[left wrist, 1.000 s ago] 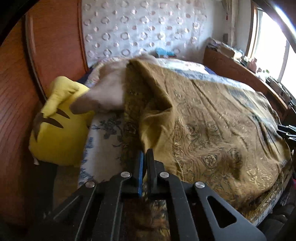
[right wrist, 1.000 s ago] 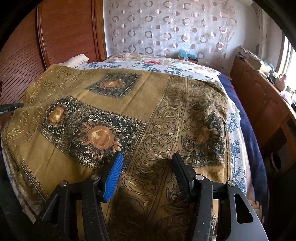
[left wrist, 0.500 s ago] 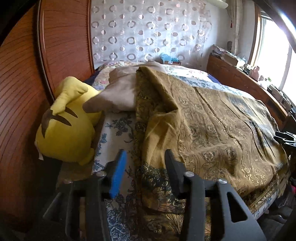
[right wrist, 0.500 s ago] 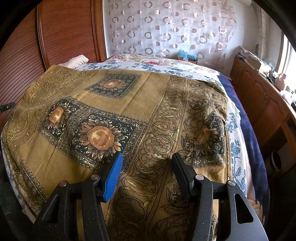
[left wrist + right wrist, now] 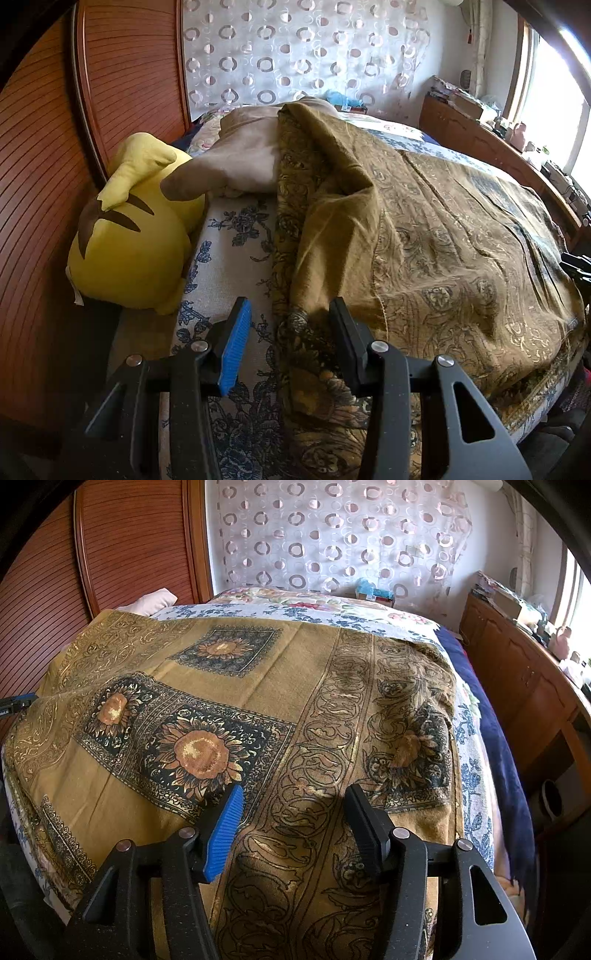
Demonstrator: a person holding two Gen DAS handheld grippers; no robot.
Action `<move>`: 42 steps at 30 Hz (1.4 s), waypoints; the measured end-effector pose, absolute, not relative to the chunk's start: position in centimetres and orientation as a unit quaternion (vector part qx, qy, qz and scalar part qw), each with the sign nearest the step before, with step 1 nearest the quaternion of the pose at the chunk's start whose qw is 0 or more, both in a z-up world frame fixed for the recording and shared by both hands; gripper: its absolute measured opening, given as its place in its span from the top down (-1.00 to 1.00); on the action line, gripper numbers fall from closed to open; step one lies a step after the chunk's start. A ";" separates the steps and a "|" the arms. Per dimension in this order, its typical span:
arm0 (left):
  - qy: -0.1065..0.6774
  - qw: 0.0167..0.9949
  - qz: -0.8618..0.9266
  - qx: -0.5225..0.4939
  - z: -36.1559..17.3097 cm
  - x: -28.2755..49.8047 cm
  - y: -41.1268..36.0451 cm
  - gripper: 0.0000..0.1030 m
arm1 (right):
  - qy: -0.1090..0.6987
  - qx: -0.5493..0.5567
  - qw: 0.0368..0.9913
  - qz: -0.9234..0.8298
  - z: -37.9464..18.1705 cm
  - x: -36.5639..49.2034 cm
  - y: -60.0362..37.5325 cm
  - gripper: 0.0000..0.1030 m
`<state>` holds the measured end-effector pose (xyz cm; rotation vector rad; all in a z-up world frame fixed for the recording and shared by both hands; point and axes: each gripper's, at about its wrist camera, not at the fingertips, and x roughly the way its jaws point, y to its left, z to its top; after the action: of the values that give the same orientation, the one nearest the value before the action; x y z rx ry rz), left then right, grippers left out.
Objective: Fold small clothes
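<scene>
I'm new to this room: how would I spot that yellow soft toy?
Start at the bed, on its side nearest the reddish wooden panelling. The yellow plush toy sits wedged there, beside a beige pillow; it alone is bright yellow with brown stripes.

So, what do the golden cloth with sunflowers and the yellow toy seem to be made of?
Golden cloth: apparently a thin woven fabric, matte, with a shiny gold print; it drapes in soft folds. Yellow toy: probably stuffed plush, matte and smooth; its round body looks padded. Exact fibres cannot be told.
</scene>
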<state>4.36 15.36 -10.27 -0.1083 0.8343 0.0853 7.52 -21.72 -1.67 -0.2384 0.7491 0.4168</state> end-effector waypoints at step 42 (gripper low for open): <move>0.239 0.945 -0.224 0.006 6.0 10.3 -3.8 0.94 | 0.347 -0.082 0.912 0.201 0.2 6.4 -23.8 -0.23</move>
<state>10.28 -3.80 5.97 0.0119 0.4860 -0.4571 6.45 -23.82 0.22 -0.1694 0.7160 0.4148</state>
